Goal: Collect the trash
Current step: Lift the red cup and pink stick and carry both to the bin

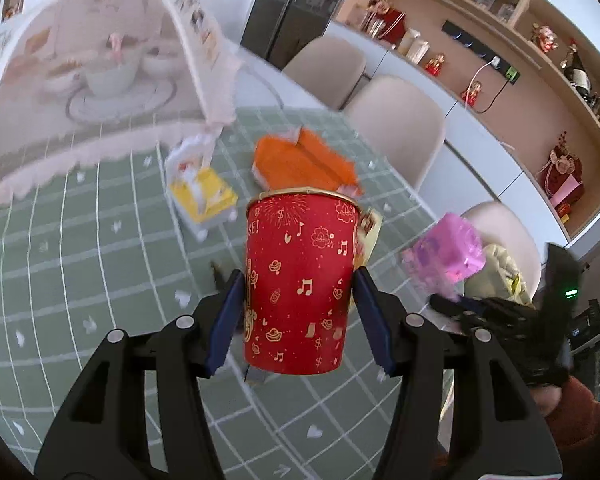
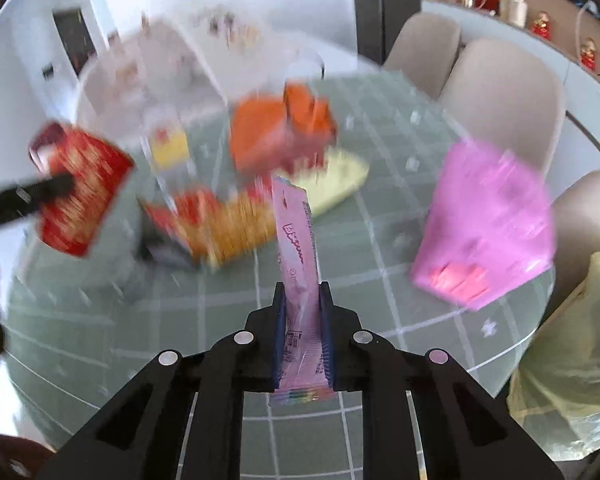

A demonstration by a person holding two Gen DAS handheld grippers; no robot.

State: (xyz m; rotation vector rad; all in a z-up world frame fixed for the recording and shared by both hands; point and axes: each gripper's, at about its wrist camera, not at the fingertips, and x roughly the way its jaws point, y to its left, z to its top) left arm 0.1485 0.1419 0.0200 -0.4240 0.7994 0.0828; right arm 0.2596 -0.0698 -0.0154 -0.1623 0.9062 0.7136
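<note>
Left hand-held gripper (image 1: 300,312): jaws set around a red paper cup (image 1: 300,284) with gold print, blue pads pressing its two sides; the cup is upright and clear of the bench (image 1: 80,260). Something pale shows over the cup's far rim; what it is cannot be told.

Right hand-held gripper (image 2: 303,320): jaws drawn narrow and clamped on a long pink sachet (image 2: 298,264), which stands up between the pads, its lower end hanging below them. In the left wrist view this gripper appears at the right edge, held in a person's hand with a dark red sleeve.

Bench: covered with a green cloth with a white grid. Remaining on it, seen from the right wrist, all blurred: an orange packet (image 2: 276,132) at the far middle, a small yellow box (image 2: 170,146) to its left, a pale yellow wrapper (image 2: 336,184) just beyond the sachet's tip, a red and yellow packet (image 2: 220,228) nearer and to the left, and a pink plastic bag (image 2: 488,224) to the right. A translucent yellowish bag (image 2: 572,360) sits at the right edge of the bench.

Surroundings: a mesh food cover (image 1: 92,80) over dishes at the far left, beige chairs (image 1: 400,132) along the far side, wall shelves (image 1: 520,60) with ornaments behind.
</note>
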